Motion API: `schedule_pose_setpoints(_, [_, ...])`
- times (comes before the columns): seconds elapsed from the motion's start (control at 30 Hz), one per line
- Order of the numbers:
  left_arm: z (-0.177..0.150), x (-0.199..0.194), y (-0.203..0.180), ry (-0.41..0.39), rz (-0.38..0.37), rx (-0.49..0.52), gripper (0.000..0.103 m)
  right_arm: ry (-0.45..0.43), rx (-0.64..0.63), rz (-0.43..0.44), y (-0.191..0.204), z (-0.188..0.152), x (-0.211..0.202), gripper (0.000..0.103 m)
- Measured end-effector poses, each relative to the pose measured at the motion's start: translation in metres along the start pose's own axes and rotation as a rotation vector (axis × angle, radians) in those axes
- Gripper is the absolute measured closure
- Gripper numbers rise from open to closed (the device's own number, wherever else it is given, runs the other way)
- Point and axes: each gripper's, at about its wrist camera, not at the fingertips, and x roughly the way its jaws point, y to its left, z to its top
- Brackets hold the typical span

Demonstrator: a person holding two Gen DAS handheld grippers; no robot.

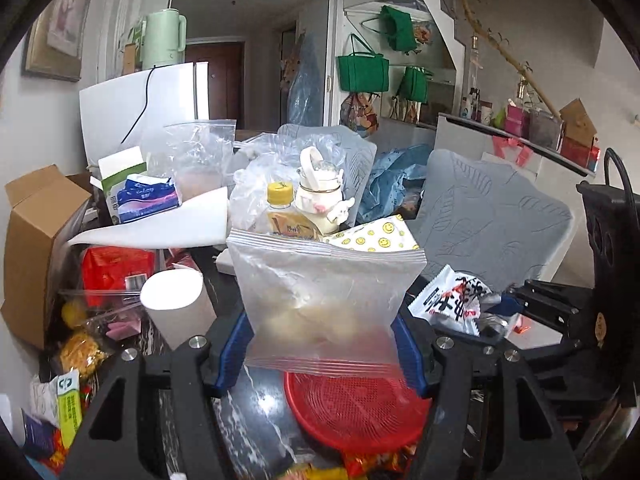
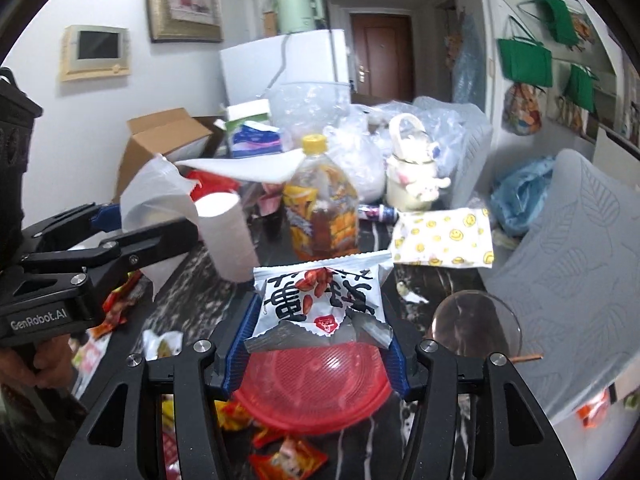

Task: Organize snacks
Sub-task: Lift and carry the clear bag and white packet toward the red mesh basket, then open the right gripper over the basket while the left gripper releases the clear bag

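Snack packets are hanging over one round red plastic mesh basket (image 1: 356, 412), which is sitting at six o'clock beneath both tongs, so the coming move is looking like a straight drop. Left gripper (image 1: 326, 344) is pinching a frosted zip-seal bag of pale snacks (image 1: 326, 304), its long axis running nine to three o'clock. Right gripper (image 2: 318, 340) is clamping a white-and-silver foil peanut packet with black characters (image 2: 320, 300), lying the same way. Neither hand is looking clearly nearer the basket. Counting: two held packets, one basket, one yellow-capped amber drink bottle (image 2: 320, 204) at twelve o'clock, several loose red wrappers (image 2: 288, 456) at six.
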Motion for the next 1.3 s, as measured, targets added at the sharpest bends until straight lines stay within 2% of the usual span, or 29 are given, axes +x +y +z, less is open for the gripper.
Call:
schedule_pose_setpoints(0.17, [-0.008,0.031,0.001,0.078,0.017,0.011,0.040,0.048,0.046,-0.005,-0.009,-0.007,0.027,0.047])
schedule_pose_setpoints(0.3, [-0.017,0.051,0.002,0.133,0.014,-0.002,0.040,0.080,0.029,-0.037,-0.009,-0.016,0.044,0.047])
schedule_pose_setpoints(0.63, [-0.033,0.081,-0.002,0.200,0.002,0.002,0.040,0.065,0.036,-0.052,-0.014,-0.030,0.060,0.047])
schedule_pose_setpoints(1.03, [-0.045,0.104,-0.002,0.268,0.035,0.007,0.040,0.110,-0.004,-0.095,-0.010,-0.039,0.076,0.046])
schedule_pose_setpoints(1.2, [-0.046,0.114,0.004,0.318,0.026,-0.029,0.039,0.132,-0.007,-0.096,-0.009,-0.041,0.080,0.042])
schedule_pose_setpoints(1.23, [-0.046,0.115,0.005,0.322,0.023,-0.039,0.038,0.135,-0.003,-0.095,-0.010,-0.040,0.080,0.042])
schedule_pose_setpoints(1.3, [-0.046,0.115,0.006,0.327,0.046,-0.042,0.030,0.136,0.006,-0.092,-0.011,-0.040,0.080,0.041])
